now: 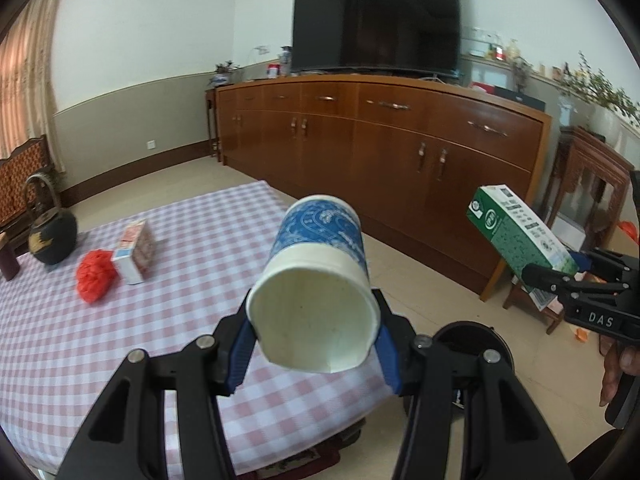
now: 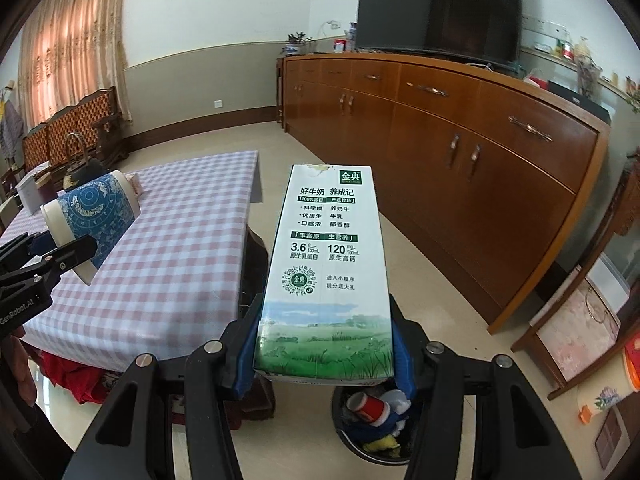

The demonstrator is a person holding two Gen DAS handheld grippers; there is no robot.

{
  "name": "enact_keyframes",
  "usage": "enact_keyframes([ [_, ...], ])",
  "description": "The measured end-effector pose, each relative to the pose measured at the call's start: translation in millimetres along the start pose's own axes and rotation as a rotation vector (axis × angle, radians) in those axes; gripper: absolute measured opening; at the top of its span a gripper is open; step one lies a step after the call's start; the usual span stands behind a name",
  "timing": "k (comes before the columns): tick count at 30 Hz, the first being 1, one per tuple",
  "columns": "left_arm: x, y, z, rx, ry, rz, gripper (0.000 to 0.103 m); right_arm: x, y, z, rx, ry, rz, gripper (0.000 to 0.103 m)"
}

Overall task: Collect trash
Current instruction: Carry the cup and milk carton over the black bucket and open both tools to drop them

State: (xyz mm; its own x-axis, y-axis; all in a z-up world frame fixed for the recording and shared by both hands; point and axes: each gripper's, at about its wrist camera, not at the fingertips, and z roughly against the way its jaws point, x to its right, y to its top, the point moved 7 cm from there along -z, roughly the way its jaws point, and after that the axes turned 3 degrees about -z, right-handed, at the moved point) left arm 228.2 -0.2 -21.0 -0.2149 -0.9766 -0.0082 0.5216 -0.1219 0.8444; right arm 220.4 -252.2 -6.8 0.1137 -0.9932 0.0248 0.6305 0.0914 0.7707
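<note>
My left gripper [image 1: 314, 356] is shut on a blue-and-white paper cup [image 1: 320, 280], held tilted with its open mouth toward the camera, over the table's near corner. It also shows in the right wrist view [image 2: 92, 220]. My right gripper [image 2: 324, 352] is shut on a green-and-white milk carton [image 2: 328, 264], held in the air above a black trash bin [image 2: 376, 424] that holds a red cup and other trash. The carton also shows in the left wrist view [image 1: 516, 236]. The bin's rim [image 1: 468, 332] shows just right of my left gripper.
A table with a pink checked cloth [image 1: 120, 320] carries a red crumpled item [image 1: 96, 276], a small carton [image 1: 136, 252] and a black kettle [image 1: 52, 236]. A long wooden sideboard [image 1: 380, 148] with a TV [image 1: 376, 20] stands behind. A low wooden stand [image 2: 580, 320] is at right.
</note>
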Motion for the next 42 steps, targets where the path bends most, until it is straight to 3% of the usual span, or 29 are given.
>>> enact_keyframes([
  [23, 158.3, -28.5, -54.0, -0.098, -0.240, -0.151, 0.054, 132.5, -86.2, 1.1, -0.099, -0.109, -0.098, 0.057],
  [32, 194.2, -51.2, -83.1, -0.168, -0.301, -0.204, 0.054, 151.1, -113.5, -20.8, -0.155, -0.095, -0.080, 0.057],
  [42, 225.5, -83.7, -127.5, -0.284, -0.349, -0.244, 0.054, 169.4, -153.4, -72.7, -0.262, -0.051, -0.018, 0.057],
])
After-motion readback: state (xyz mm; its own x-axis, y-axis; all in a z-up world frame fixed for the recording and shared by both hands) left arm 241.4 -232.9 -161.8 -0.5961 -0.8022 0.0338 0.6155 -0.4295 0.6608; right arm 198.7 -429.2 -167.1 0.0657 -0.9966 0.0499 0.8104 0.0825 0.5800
